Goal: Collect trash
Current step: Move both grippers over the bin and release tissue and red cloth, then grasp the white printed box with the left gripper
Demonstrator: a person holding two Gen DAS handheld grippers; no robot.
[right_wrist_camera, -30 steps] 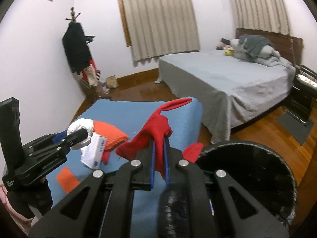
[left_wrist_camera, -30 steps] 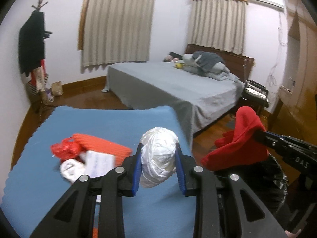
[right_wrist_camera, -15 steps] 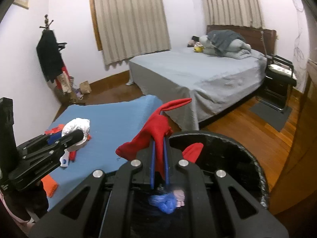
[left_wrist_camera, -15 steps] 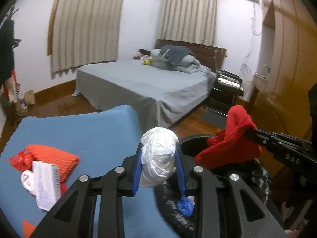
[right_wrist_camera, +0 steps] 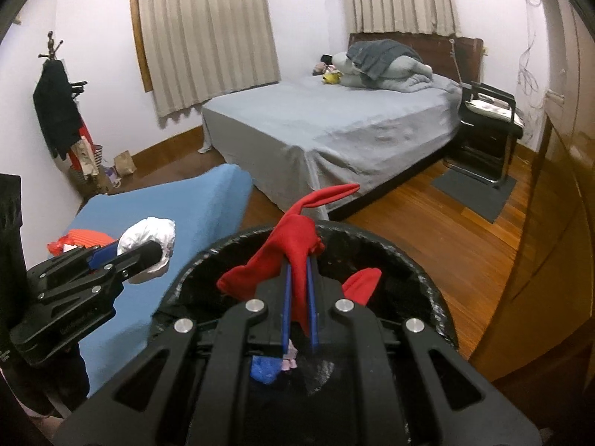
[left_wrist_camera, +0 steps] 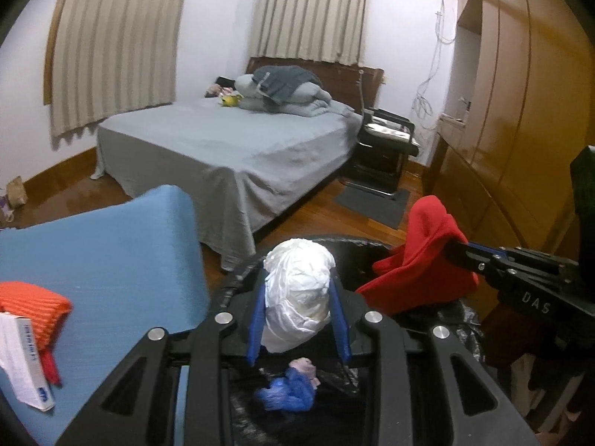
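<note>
Your left tongs (left_wrist_camera: pixel 299 319) are closed part-way on the white wad (left_wrist_camera: pixel 297 297), which fills the gap between the blue pads and sits over the near edge of the black-lined bin (right_wrist_camera: pixel 427 282). Your right tongs (right_wrist_camera: pixel 297 312) are pinched almost fully together on the red cloth (right_wrist_camera: pixel 293 245), which hangs over the middle of the bin, one end poking up and another flap drooping inside the rim.

Both pieces look light and soft. The wad appears to be crumpled plastic or paper; it should squash under pressure and may cling to the pads, so a wide release is likely needed for it to fall. The cloth is limp and will probably drape and slide rather than drop cleanly; it could catch on the rim.

Inside the bin lies a blue scrap (left_wrist_camera: pixel 288 390) with something pink beside it. Left of the bin, on the blue table (left_wrist_camera: pixel 111 252), remain an orange ribbed item (left_wrist_camera: pixel 29 308) and a white box (left_wrist_camera: pixel 22 364). The box looks stiffer than the rest, so it is best taken across its narrow sides.
</note>
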